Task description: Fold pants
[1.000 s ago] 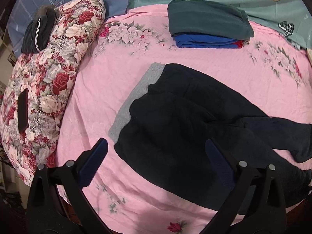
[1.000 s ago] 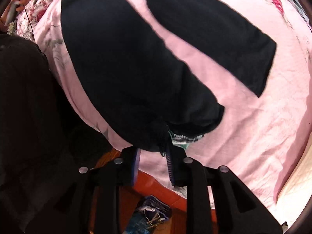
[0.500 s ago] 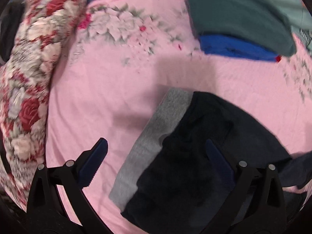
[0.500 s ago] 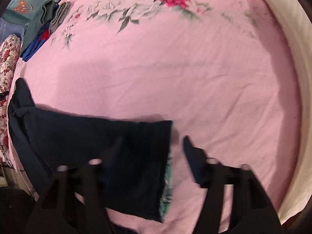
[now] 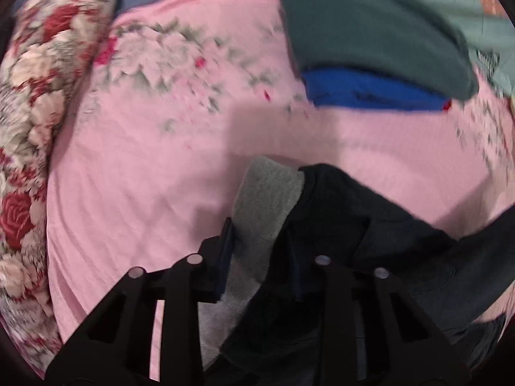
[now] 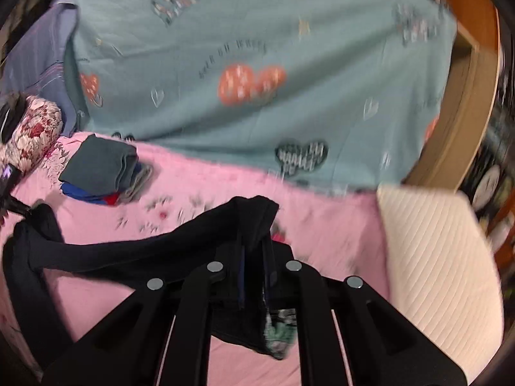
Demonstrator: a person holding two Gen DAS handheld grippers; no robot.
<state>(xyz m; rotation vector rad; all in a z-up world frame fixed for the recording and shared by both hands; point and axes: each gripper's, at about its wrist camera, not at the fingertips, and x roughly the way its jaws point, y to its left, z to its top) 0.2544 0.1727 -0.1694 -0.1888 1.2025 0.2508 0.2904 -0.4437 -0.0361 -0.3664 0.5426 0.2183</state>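
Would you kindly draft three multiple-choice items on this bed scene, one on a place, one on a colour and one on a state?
1. Where does the folded clothes stack lie?
A. on the pink sheet
B. on the floral pillow
C. on the floor

2. What colour is the pants' waistband?
A. red
B. grey
C. yellow

3. What is the left gripper doing?
A. standing wide open above the sheet
B. clamping the blue garment
C. pinching the waistband

Answers: 1 A, the stack rests on the pink sheet near the teal cover; 2 B, a grey band edges the dark pants; 3 C, its jaws have just been closing and now pinch the grey cloth.
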